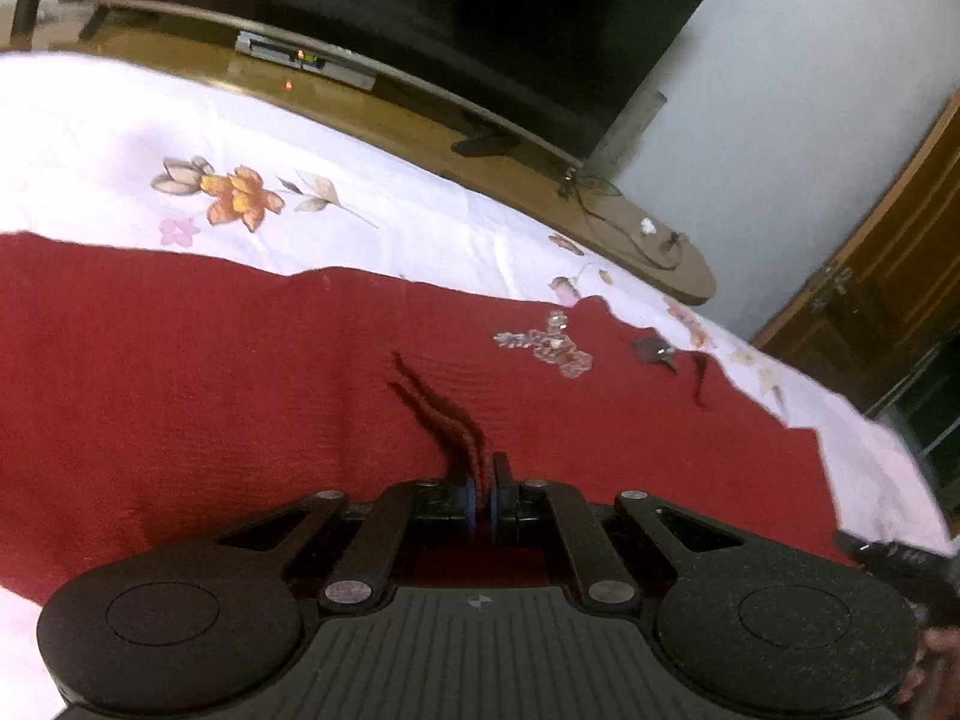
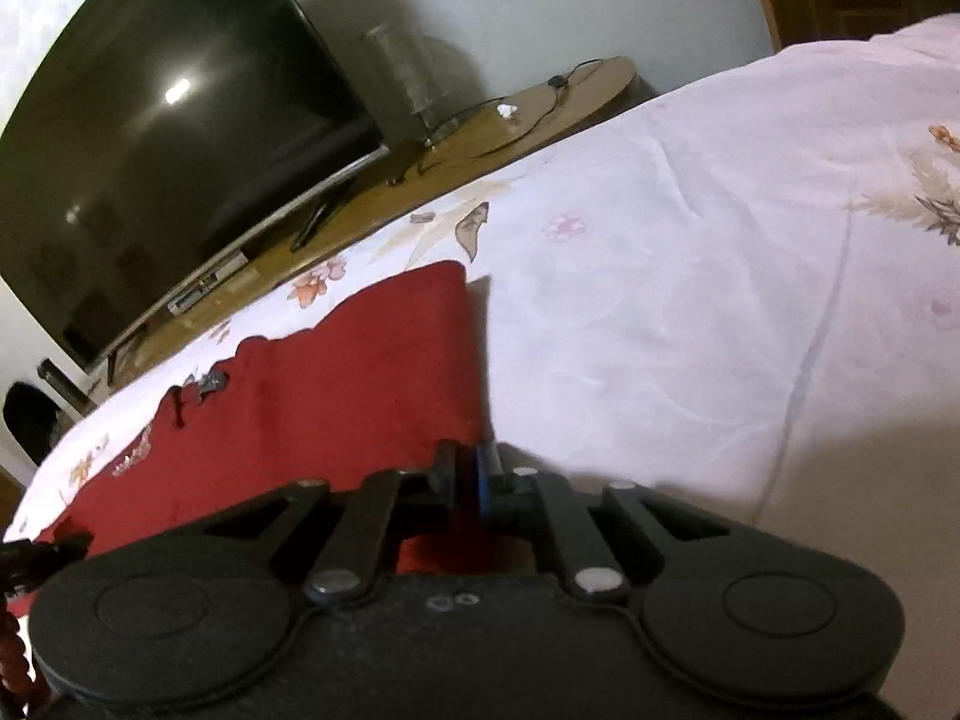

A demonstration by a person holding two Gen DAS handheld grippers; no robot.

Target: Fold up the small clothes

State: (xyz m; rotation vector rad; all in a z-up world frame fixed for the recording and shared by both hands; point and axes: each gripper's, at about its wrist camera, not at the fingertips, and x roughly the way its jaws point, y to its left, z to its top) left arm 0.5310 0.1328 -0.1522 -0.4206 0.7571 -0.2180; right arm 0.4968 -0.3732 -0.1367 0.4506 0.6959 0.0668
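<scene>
The dark red knitted garment [image 1: 252,396] lies spread flat across the bed, on the pale pink bedsheet with printed orange flowers [image 1: 240,138]. A small sequinned silver-pink decoration [image 1: 549,345] sits on its upper surface, and a thin twisted red cord [image 1: 441,414] trails over the knit toward me. In the right wrist view the garment [image 2: 360,384] ends in a straight side edge, with the bedsheet [image 2: 690,300] bare beyond it.

My left hand-held gripper [image 1: 482,495] is clenched on the red cord at the near edge of the garment; the 2 blue pads [image 1: 469,498] press together with the cord between them. My right hand-held gripper [image 2: 467,483] is clamped on the garment's near edge close to its right-hand corner, red cloth filling the narrow space between its fingers.

Beyond the bed stands a long brown wooden TV stand [image 1: 630,234], carrying a large black flat-screen television [image 1: 450,18], a silver set-top box with a lit display [image 1: 306,57] and a loose black cable [image 1: 618,222]. A brown wooden door [image 1: 888,276] stands to the right of the stand, against a white wall [image 1: 792,90].
</scene>
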